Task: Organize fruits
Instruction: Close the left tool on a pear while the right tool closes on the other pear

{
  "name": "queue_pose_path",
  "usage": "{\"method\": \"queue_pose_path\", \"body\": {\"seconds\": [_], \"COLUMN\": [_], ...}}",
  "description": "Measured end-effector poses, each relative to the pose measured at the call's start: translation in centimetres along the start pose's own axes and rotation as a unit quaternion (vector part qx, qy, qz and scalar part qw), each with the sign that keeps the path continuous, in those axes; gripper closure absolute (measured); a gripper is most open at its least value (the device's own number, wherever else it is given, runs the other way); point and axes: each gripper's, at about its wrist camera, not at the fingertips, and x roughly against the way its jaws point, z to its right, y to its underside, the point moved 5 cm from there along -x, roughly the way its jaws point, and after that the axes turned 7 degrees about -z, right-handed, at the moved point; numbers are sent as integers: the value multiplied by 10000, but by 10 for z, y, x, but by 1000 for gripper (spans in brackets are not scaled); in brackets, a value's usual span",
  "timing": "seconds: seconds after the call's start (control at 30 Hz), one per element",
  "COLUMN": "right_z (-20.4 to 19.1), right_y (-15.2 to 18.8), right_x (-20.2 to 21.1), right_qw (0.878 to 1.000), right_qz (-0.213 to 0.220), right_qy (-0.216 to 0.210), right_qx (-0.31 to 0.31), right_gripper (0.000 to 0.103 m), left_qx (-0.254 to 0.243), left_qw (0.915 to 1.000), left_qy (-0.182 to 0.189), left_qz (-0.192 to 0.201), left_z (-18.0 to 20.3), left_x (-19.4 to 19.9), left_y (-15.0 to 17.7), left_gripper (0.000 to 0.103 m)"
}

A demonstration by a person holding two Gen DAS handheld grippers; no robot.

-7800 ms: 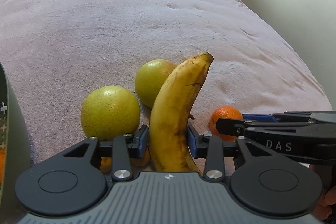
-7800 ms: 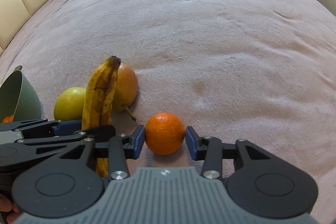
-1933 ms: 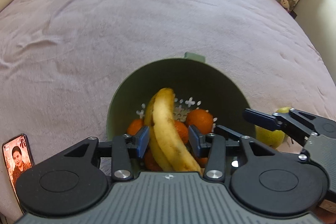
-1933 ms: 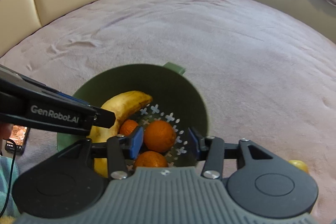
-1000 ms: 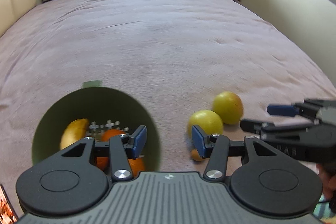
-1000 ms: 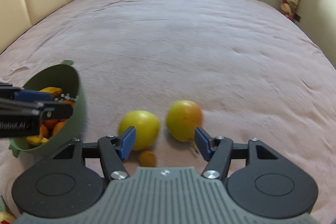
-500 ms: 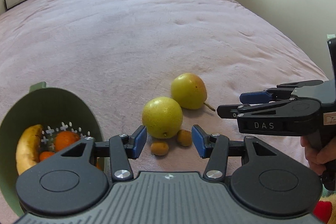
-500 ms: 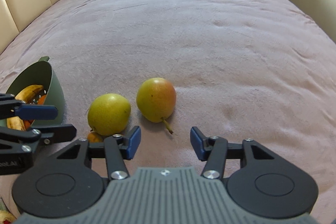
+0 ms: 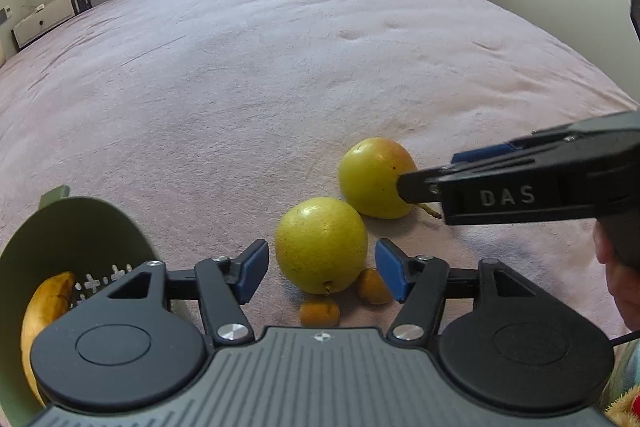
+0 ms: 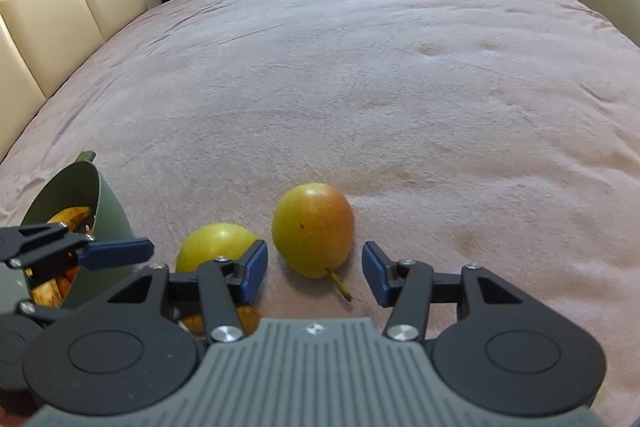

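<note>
Starting at your left, the green bowl [image 9: 80, 227] stands on the pink bed [image 9: 280, 67] with a banana [image 9: 44, 307] inside. Your left gripper [image 9: 320, 273] has just been opening, and its blue pads now stand apart around the greener pear [image 9: 320, 243] without touching it, two small orange fruits [image 9: 320, 311] lying just below. Further right, your right gripper [image 10: 314, 277] is also apart, with the reddish pear [image 10: 312, 227] just ahead of its pads, untouched.
</note>
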Motion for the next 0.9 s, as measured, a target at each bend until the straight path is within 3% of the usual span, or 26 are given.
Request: {"method": "queue_pose_path", "body": {"seconds": [0.4,0.63,0.9], "right_z": [-1,-2,1], "right_y": [-14,-18,-19], "right_x": [-28,-41,-50], "right_qw": [9997,9993,9989], "right_qz": [-206,-344,-392], "right_qy": [127,84,1], "right_qx": [-50,-154,-262], "right_gripper": [43,43,42], "left_qx": [-26,42,82], "left_qw": [9996,9993,9991], "left_qy": [-192,-73,-46], "left_qz": [-215,-359,-413], "left_z": [2,-1,1], "left_x": [-28,-38,-46], "left_y": [-5,-4,-3], "left_gripper": [25,24,29]}}
